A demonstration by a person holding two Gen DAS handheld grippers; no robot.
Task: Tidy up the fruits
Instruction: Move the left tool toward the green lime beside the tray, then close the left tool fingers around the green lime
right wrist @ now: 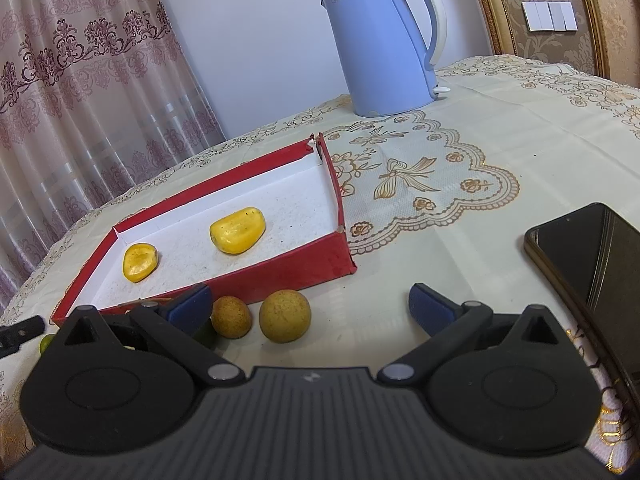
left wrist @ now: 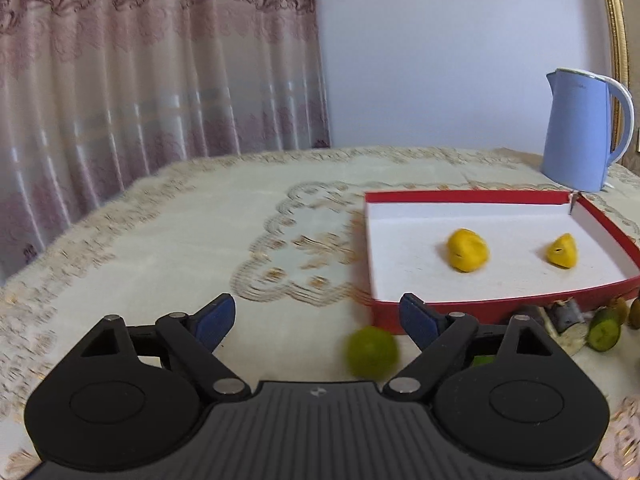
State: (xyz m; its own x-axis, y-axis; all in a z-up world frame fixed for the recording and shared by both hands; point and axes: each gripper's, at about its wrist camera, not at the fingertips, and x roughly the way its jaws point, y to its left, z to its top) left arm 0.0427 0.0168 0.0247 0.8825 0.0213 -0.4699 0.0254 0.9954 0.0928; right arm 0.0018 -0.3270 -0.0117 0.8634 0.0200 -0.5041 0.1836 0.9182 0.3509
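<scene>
Sorting, left wrist view: I see two yellow fruits (left wrist: 468,250) inside the red tray (left wrist: 460,195); a green lime (left wrist: 372,352) lies outside its near wall, between my spread left gripper (left wrist: 320,318) fingers.
Right wrist view: two brownish round fruits (right wrist: 285,316) wait outside the tray's near wall; my right gripper (right wrist: 310,306) is wide, empty.
Progress: I judge it under half done.

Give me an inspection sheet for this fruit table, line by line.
Surface: patterned tablecloth.
Job's things: red tray holds two yellow pieces; two brownish round fruits and a green fruit lie outside it.
Clutter: blue kettle, black phone.
Grippers: left gripper open, empty; right gripper open, empty.
Cables: nothing seen.
Surroundings: curtain, wall switches.
</scene>
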